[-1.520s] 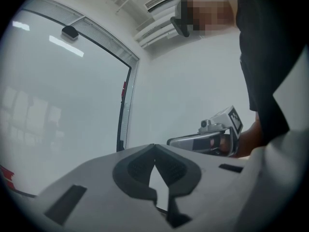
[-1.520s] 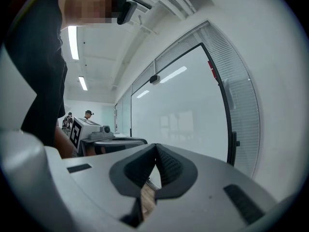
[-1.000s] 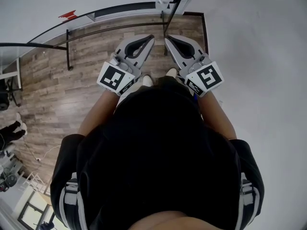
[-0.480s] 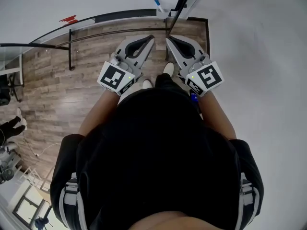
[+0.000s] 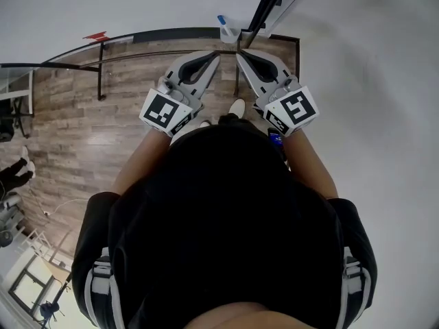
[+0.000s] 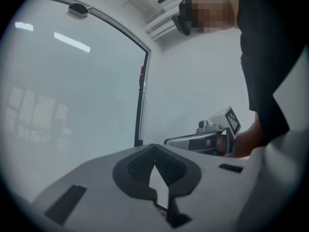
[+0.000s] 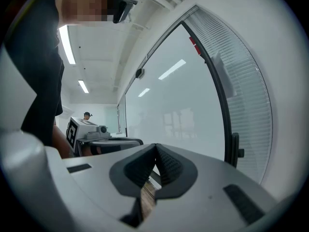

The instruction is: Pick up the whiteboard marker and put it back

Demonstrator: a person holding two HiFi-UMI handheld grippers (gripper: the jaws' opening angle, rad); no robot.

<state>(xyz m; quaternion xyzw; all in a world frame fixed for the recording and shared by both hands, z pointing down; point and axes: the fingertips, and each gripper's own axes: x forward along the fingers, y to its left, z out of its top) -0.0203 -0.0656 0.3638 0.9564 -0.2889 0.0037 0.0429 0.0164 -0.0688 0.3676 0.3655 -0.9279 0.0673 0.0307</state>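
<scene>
1. Find the whiteboard marker [image 5: 222, 22], blue cap uppermost, poking out of a small pale holder [image 5: 232, 34] at the foot of the pale panel [image 5: 137, 5], just beside a black post [image 5: 266, 2]. Not to be seen in either gripper view.
2. Note the left gripper [image 5: 215, 54]: fingers clenched tip to tip on nothing, plain in the left gripper view. Same for the right gripper [image 5: 240, 55]: fingers pressed together, empty.
3. Judge the step as the approach: both grippers held side by side over the wooden floor [image 5: 75, 115], near the holder but apart from it, marker untouched.
4. Pick one gripper for the reach; no clear favourite, both about equally near.
5. Release its fingers before closing in, wide enough to pass either side of the barrel.
6. Aim for the exposed length below the cap, away from the holder's rim.
7. Clench only with the barrel squarely between the pads, then lift along the marker's own lean to avoid dragging the holder.
8. Keep the idle gripper back, clear of the post.
</scene>
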